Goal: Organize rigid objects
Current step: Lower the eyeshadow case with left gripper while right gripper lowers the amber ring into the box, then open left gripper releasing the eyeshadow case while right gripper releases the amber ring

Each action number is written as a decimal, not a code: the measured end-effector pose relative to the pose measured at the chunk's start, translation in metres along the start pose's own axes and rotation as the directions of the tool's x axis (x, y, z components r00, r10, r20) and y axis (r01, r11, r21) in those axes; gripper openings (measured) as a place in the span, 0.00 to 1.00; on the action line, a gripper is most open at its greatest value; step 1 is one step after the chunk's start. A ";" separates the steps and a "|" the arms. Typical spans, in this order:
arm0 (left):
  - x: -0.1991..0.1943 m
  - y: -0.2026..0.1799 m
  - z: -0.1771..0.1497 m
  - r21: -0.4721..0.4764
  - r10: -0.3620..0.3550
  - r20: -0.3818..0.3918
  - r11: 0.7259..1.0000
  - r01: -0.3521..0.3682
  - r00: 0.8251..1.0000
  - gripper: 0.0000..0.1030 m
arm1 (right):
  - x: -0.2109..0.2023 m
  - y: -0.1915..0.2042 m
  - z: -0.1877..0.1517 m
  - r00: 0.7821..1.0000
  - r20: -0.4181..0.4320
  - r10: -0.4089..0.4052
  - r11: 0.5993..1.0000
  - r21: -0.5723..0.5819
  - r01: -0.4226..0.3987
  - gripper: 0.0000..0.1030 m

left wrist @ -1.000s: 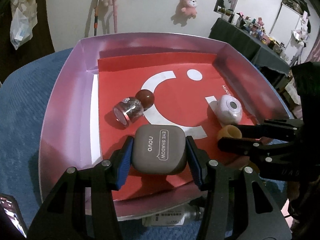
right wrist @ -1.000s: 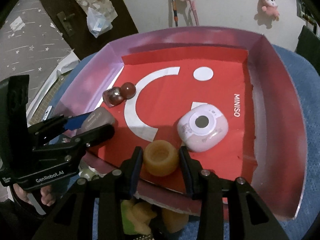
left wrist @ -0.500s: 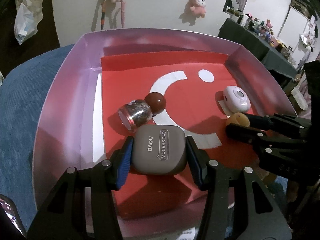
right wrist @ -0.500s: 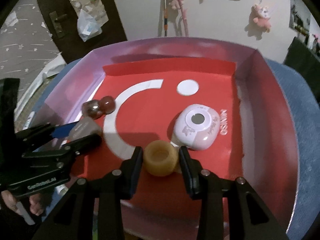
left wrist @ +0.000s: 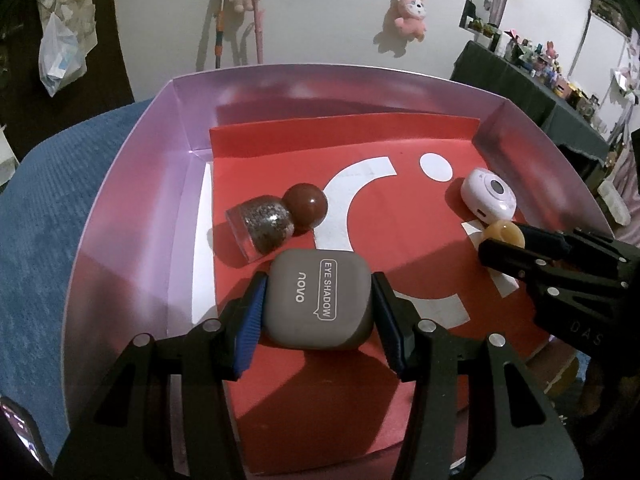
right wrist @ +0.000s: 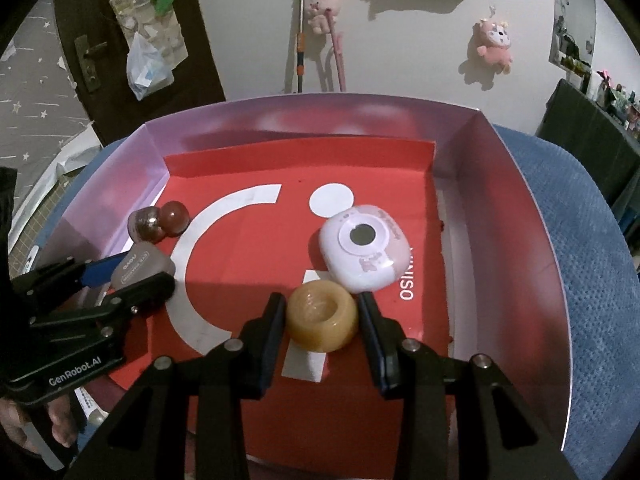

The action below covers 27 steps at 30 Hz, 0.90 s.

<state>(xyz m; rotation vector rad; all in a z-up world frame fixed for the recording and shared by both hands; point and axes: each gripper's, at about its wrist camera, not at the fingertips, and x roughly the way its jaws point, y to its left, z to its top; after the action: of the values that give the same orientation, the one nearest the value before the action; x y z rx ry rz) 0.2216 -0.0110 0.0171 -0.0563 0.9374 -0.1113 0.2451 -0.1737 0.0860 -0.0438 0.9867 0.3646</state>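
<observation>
Red paper lines the floor of the pink box [left wrist: 132, 216] I'm working over. My left gripper [left wrist: 318, 300] is clamped on the grey eyeshadow case [left wrist: 318, 298], held above the lining at about 6 o'clock in its view, with the glitter bottle [left wrist: 262, 222] just beyond at 11. My right gripper [right wrist: 322, 320] pinches the amber ring [right wrist: 322, 320], low over the lining, with the white compact [right wrist: 366, 254] touching or just beside it at 1 o'clock.
</observation>
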 end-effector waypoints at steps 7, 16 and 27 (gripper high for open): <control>0.000 -0.001 0.000 -0.004 -0.004 -0.001 1.000 0.004 1.000 0.48 | 0.000 0.001 0.000 1.000 0.000 0.001 1.000 0.002 -0.001 0.39; 0.000 -0.002 0.000 0.000 -0.003 -0.007 1.000 0.003 1.000 0.48 | 0.001 0.001 0.000 1.000 -0.001 0.002 1.000 0.001 -0.002 0.39; -0.011 -0.004 -0.002 0.007 -0.018 0.012 1.000 0.018 1.000 0.59 | -0.011 0.007 -0.006 1.000 0.016 0.017 1.000 -0.017 -0.017 0.55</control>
<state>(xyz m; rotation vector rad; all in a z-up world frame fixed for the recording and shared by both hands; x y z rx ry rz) 0.2132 -0.0138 0.0250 -0.0587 0.9245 -0.1307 0.2328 -0.1711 0.0929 -0.0472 0.9685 0.3883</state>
